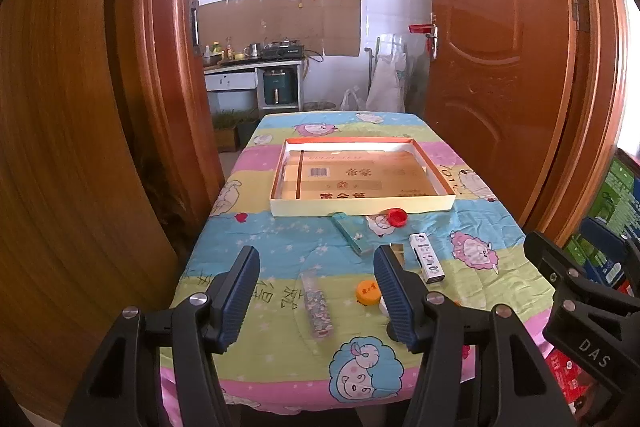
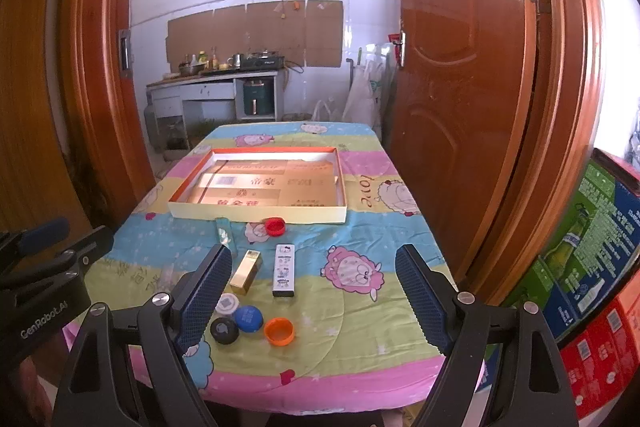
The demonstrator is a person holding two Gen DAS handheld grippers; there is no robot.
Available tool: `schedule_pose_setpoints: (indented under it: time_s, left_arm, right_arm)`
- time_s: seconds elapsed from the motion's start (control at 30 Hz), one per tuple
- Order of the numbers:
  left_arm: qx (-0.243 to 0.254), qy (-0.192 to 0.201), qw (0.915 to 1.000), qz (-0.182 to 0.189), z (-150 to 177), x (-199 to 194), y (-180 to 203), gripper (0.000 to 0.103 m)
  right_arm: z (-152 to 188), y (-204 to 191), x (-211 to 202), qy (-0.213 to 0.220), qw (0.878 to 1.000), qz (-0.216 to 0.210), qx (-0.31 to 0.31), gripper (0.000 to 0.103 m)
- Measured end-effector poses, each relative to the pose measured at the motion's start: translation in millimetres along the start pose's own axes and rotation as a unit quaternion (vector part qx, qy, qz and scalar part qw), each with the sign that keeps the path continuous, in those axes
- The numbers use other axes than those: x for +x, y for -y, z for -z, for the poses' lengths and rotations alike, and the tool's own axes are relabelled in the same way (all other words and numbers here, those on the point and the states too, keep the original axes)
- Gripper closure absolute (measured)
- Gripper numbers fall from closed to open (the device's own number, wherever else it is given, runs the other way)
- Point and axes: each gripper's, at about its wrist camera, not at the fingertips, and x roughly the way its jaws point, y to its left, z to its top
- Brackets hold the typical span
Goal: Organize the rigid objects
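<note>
Caps and small boxes lie loose on the tablecloth (image 2: 360, 339), none in the shallow tray (image 2: 256, 215), which holds only printed cardboard. Orange cap (image 2: 279, 331), blue cap (image 2: 248, 318), black cap (image 2: 224, 330) and gold box (image 2: 246, 271) sit between the wide-apart fingers of the right gripper (image 2: 316, 299). Left gripper (image 1: 316, 295) gapes over a clear patterned box (image 1: 317, 303); its finger partly hides a white cap (image 1: 383, 303).
</note>
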Motion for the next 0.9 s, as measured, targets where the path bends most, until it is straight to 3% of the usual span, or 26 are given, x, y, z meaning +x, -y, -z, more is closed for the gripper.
schedule_pose_setpoints:
  time_s: [0.9]
  left_arm:
    - [-0.003, 0.002, 1.0000, -0.006, -1.0, 4.1, -6.3, 0.043]
  right_arm:
    - [-0.7, -5.1, 4.6, -0.003, 1.000, -0.009, -0.003, 0.018]
